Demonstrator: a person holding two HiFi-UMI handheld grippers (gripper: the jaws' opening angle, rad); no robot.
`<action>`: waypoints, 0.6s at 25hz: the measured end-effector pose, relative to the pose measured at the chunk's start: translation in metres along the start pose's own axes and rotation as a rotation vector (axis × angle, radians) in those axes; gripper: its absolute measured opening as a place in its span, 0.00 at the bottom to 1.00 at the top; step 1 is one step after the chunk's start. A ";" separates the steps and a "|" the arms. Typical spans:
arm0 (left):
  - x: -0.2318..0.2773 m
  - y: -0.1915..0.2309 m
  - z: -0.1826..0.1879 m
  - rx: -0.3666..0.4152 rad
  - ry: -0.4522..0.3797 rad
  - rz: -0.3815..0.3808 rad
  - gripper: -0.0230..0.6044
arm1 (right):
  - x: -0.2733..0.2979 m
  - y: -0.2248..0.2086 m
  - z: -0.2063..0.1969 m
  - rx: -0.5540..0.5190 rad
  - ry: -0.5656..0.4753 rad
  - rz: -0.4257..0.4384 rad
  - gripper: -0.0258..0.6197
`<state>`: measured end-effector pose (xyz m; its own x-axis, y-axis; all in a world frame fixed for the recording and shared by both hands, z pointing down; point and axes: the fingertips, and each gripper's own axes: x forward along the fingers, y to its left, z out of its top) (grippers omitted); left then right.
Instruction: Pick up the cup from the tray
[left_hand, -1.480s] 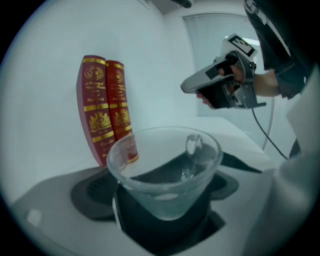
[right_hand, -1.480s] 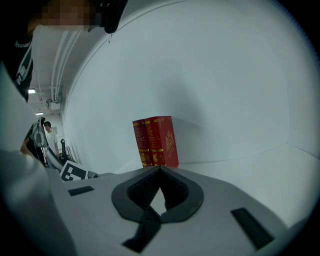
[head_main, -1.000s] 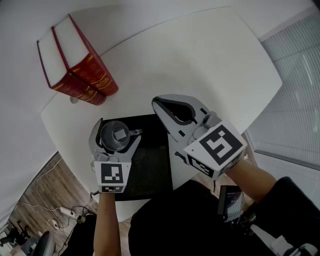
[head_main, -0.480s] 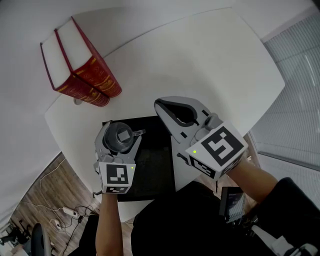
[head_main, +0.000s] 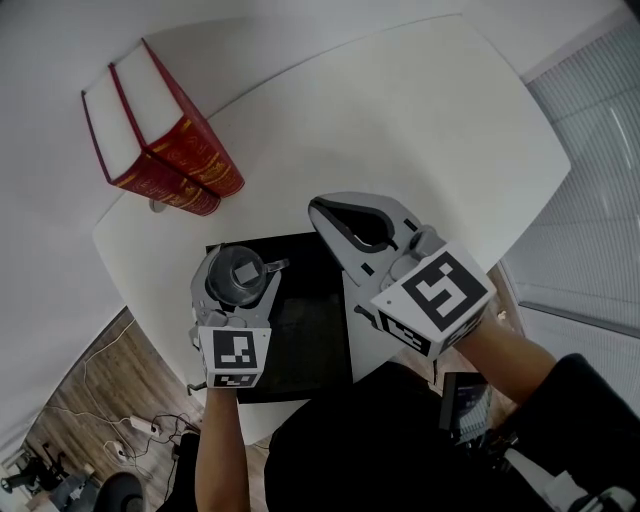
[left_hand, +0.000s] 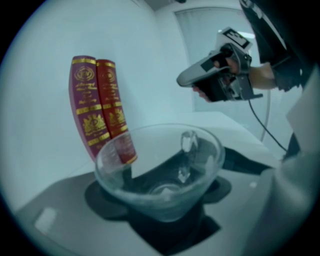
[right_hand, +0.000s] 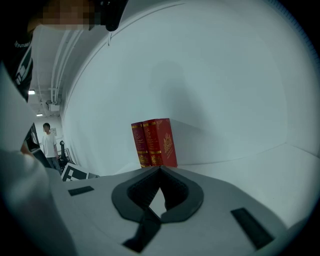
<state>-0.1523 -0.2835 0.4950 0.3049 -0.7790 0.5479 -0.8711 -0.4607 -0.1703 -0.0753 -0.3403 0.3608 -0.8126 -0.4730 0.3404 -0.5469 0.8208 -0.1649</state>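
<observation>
A clear glass cup (head_main: 240, 272) with a handle stands on the black tray (head_main: 312, 325) at the table's near edge. My left gripper (head_main: 242, 258) has just been closing its jaws, and its pads now press on the cup's sides. In the left gripper view the cup (left_hand: 160, 170) fills the space between the jaws. My right gripper (head_main: 320, 207) hovers to the right of the cup, over the tray's far right corner, shut with nothing in it. Its tips (right_hand: 159, 170) meet in the right gripper view.
Two red books (head_main: 160, 130) stand upright at the far left of the white table (head_main: 420, 120), also visible as books (left_hand: 102, 110) beyond the cup. The table's edge drops to a wooden floor (head_main: 90, 400) with cables at lower left. A person (right_hand: 48, 145) stands far off.
The left gripper's jaws have drawn in around the cup, from standing wide of it to hugging its sides. Both hands have kept their places.
</observation>
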 end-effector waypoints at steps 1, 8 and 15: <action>-0.001 0.000 0.000 -0.005 -0.001 0.005 0.65 | 0.000 0.000 0.000 -0.001 -0.001 0.000 0.06; -0.009 0.006 0.002 -0.099 -0.020 0.016 0.65 | -0.001 0.002 0.002 0.001 -0.007 -0.001 0.06; -0.021 0.019 0.005 -0.173 -0.016 0.054 0.65 | -0.003 0.005 0.006 -0.002 -0.020 0.005 0.06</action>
<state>-0.1737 -0.2782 0.4759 0.2607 -0.8081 0.5282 -0.9392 -0.3389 -0.0550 -0.0769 -0.3366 0.3537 -0.8193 -0.4753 0.3208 -0.5424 0.8238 -0.1648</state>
